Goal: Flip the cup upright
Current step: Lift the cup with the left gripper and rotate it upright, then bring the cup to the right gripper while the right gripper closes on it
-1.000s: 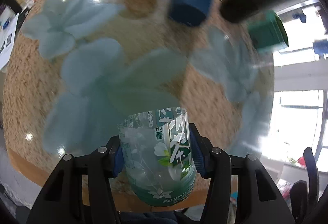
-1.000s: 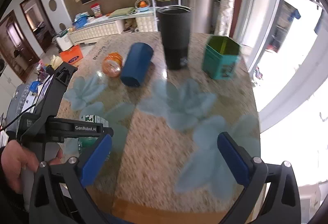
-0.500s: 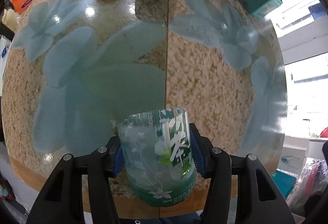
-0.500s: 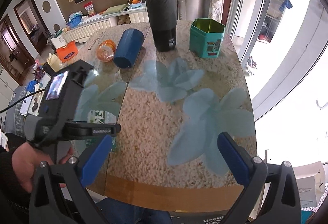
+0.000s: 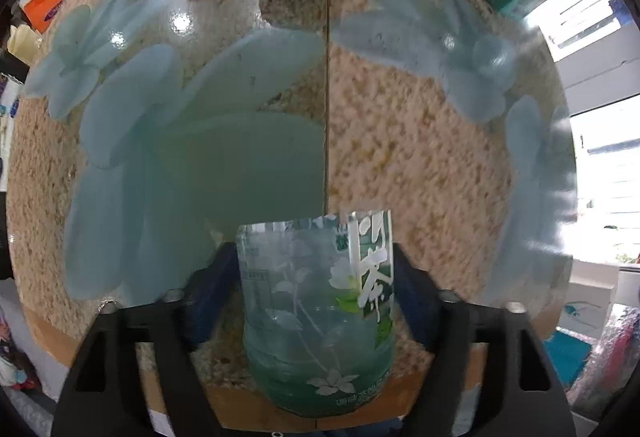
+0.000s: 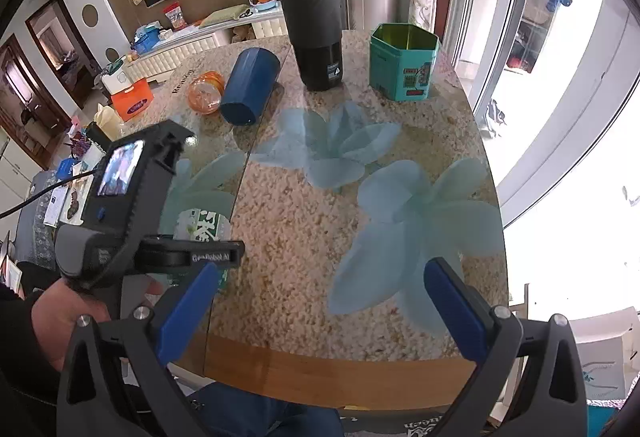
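Note:
A clear cup cut from a green-labelled tea bottle (image 5: 320,313) stands upright near the table's front edge, open end up. My left gripper (image 5: 312,277) is around it with the pads spread a little off its sides. The cup also shows in the right wrist view (image 6: 202,227), partly hidden behind the left gripper (image 6: 192,257). My right gripper (image 6: 320,301) is open and empty, above the front of the table to the right of the cup.
A blue cup (image 6: 250,85) lies on its side at the back, next to an orange cup (image 6: 206,93), also on its side. A black tumbler (image 6: 316,37) and a teal tin (image 6: 402,63) stand upright at the back right. The table's wooden front edge (image 6: 340,369) is close below.
The left gripper tilted down with the cup until it stood on the table, then its pads spread apart off the cup. The right gripper pulled back and stayed open.

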`<state>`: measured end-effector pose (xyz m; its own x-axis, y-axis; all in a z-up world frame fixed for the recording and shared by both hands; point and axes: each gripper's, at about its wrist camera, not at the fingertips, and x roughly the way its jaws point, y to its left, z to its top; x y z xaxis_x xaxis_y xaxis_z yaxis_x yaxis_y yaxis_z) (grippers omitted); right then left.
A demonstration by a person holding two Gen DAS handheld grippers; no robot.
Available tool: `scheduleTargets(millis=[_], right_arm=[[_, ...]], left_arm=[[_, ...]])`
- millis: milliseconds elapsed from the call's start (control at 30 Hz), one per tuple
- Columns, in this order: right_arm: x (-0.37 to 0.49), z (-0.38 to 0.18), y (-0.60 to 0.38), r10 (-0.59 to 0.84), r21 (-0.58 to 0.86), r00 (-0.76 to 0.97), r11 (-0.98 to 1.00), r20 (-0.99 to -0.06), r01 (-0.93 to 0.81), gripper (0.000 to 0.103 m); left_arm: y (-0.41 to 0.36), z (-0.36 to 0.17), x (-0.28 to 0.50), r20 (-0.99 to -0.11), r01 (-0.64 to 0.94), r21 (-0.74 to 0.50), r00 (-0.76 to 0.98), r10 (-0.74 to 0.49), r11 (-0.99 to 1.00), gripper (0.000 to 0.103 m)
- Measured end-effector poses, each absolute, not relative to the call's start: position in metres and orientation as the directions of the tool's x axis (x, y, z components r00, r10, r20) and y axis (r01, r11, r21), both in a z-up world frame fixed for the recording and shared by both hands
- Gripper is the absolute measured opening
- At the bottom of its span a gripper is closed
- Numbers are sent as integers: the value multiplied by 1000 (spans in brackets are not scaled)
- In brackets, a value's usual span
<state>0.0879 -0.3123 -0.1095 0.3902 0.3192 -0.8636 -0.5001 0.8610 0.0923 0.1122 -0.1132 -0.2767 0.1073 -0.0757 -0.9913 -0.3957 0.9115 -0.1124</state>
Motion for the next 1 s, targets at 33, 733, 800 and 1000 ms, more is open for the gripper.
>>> scheduleTargets(millis=[33, 733, 800, 1000], right_arm=[[88, -109, -313, 321, 93, 391, 860, -863, -501, 103], [80, -97, -314, 397, 158, 407, 847, -823, -507, 103], [80, -96, -307, 410, 170, 398, 840, -821, -515, 103], [75, -98, -265, 438, 197, 347, 809, -829, -554, 103]], left_arm=[[-115, -278, 113, -991, -395, -114, 110, -76, 911, 89], [-111, -201, 74, -971, -376, -138, 234, -50, 916, 101], [-101, -188, 61, -968, -383, -139, 248, -43, 913, 101], [-56, -159, 22, -960, -407, -124, 280, -6, 905, 101]])
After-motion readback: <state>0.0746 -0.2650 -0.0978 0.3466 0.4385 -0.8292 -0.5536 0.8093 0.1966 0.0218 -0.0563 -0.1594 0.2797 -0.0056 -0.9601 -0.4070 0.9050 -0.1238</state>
